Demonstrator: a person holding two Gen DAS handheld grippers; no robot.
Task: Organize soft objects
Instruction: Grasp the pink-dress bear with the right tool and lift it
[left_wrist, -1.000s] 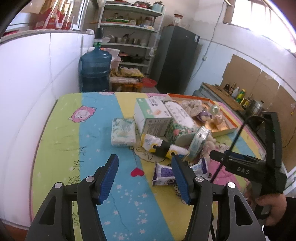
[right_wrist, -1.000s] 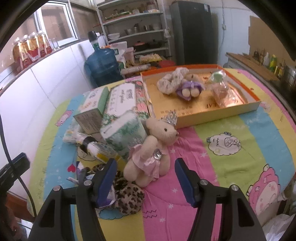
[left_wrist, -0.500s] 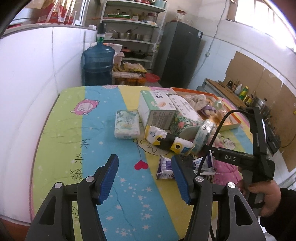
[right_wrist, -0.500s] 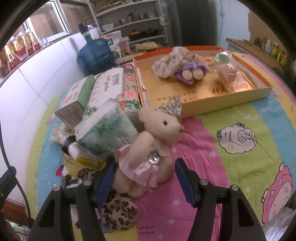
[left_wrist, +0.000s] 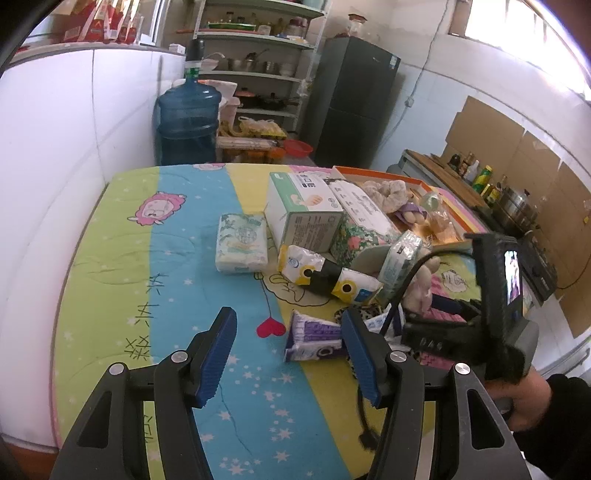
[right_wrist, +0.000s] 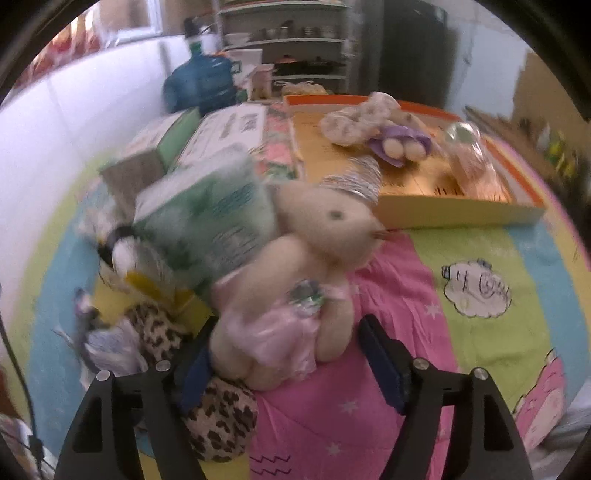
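Observation:
A beige teddy bear in a pink dress (right_wrist: 295, 280) sits on the pink stripe of the cloth, its lower body between the open jaws of my right gripper (right_wrist: 288, 365). A leopard-print soft item (right_wrist: 218, 417) lies under the left finger. The orange tray (right_wrist: 454, 214) behind holds a lace scrunchie (right_wrist: 354, 118), a purple-dressed bear (right_wrist: 399, 142) and a wrapped toy (right_wrist: 469, 155). My left gripper (left_wrist: 288, 350) is open and empty over the blue stripe; the bear (left_wrist: 421, 284) shows partly behind the right gripper's body (left_wrist: 491, 321).
Tissue boxes (left_wrist: 303, 214), a floral tissue pack (left_wrist: 364, 229), a soft tissue pack (left_wrist: 242, 243), a yellow-white packet (left_wrist: 325, 273) and a purple wipes pack (left_wrist: 314, 339) crowd the table's middle. A blue water jug (left_wrist: 188, 122) and shelves stand behind.
My right gripper has moved forward until its open jaws flank the pink-dressed bear. My left gripper has drifted back and slightly left; it stays open.

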